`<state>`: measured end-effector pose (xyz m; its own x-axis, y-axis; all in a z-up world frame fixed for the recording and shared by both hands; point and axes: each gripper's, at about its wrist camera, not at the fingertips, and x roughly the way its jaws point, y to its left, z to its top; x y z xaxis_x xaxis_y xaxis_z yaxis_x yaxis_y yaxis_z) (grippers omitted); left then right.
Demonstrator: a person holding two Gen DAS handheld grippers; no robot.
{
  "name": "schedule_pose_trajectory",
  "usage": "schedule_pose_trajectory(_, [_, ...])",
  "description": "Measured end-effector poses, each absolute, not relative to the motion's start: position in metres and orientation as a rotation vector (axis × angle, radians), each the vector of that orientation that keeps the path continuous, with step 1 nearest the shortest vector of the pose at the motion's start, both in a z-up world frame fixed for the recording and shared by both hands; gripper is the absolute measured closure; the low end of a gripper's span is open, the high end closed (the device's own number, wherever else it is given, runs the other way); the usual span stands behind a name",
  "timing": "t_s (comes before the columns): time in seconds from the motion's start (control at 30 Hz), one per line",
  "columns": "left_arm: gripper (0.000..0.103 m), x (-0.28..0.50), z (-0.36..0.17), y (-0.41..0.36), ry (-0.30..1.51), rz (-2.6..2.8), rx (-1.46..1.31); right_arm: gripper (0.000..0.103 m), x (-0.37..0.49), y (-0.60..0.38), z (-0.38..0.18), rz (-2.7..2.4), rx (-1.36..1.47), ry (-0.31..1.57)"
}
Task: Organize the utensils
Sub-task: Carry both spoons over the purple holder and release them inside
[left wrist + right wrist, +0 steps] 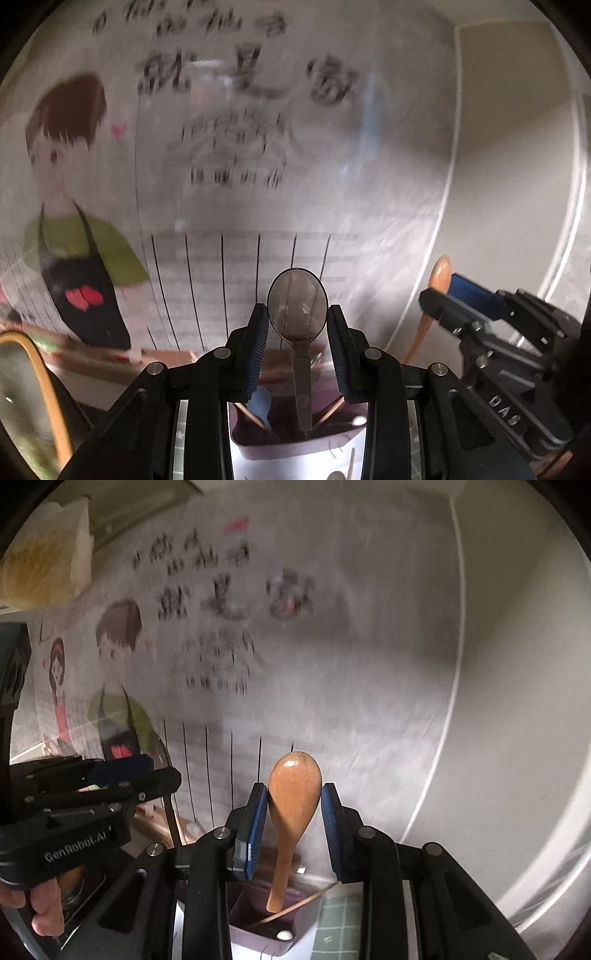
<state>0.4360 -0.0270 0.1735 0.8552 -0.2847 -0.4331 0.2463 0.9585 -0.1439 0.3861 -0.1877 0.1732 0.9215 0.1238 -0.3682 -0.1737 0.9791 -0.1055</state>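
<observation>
Left gripper (297, 325): jaws pinched on metal spoon (297, 306), blue pads against both sides of the bowl. Spoon grey, glossy, oval bowl upward at lower centre of frame, flat handle hanging straight down between the fingers. Handle tip just above or inside purple container (295, 441) at bottom centre; contact not discernible. Container also holds a light blue utensil (259, 404) and thin wooden sticks (328, 410).

Right gripper (294, 805): jaws clamped on wooden spoon (293, 786). Spoon orange-brown, smooth, with a highlight on the bowl; bowl up, handle curving down toward the same container (258, 926) at bottom centre. Tip over the opening; depth unclear.

Both tools level, pointed at a wall poster (221, 147) with a cartoon figure and blurred black lettering. Each gripper visible in the other's view: right one at lower right, left one at lower left with a hand (40, 904) on its grip.
</observation>
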Motion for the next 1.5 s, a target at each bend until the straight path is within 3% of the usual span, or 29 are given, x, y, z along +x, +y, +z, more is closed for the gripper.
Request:
schedule_pose_trajectory(0.57, [0.069, 0.501, 0.047, -0.029, 0.713, -0.187, -0.097, 0.076, 0.463, -0.184, 0.029, 0.191, -0.095, 0.647])
schedule_pose_trajectory(0.9, [0.068, 0.495, 0.028, -0.024, 0.795, -0.142, -0.093, 0.074, 0.461, -0.173, -0.010, 0.230, -0.106, 0.770])
schedule_pose_trajectory(1.0, [0.067, 0.489, 0.034, -0.022, 0.799, -0.142, -0.094, 0.056, 0.454, -0.173, -0.005, 0.240, -0.101, 0.771])
schedule_pose_trajectory(1.07, [0.056, 0.480, 0.044, -0.022, 0.786, -0.140, -0.095, 0.039, 0.442, -0.177, 0.006, 0.226, -0.104, 0.736])
schedule_pose_trajectory(1.2, [0.050, 0.456, 0.065, -0.021, 0.748, -0.136, -0.087, 0.036, 0.421, -0.179, 0.031, 0.210, -0.134, 0.673])
schedule_pose_trajectory(1.3, [0.047, 0.433, 0.075, -0.017, 0.745, -0.133, -0.088, 0.026, 0.400, -0.182, 0.046, 0.191, -0.159, 0.644])
schedule_pose_trajectory(1.37, [0.039, 0.415, 0.076, -0.012, 0.749, -0.134, -0.103, 0.020, 0.386, -0.183, 0.052, 0.182, -0.165, 0.626])
schedule_pose_trajectory(1.5, [0.036, 0.384, 0.067, -0.002, 0.787, -0.143, -0.107, 0.018, 0.356, -0.181, 0.049, 0.177, -0.198, 0.630])
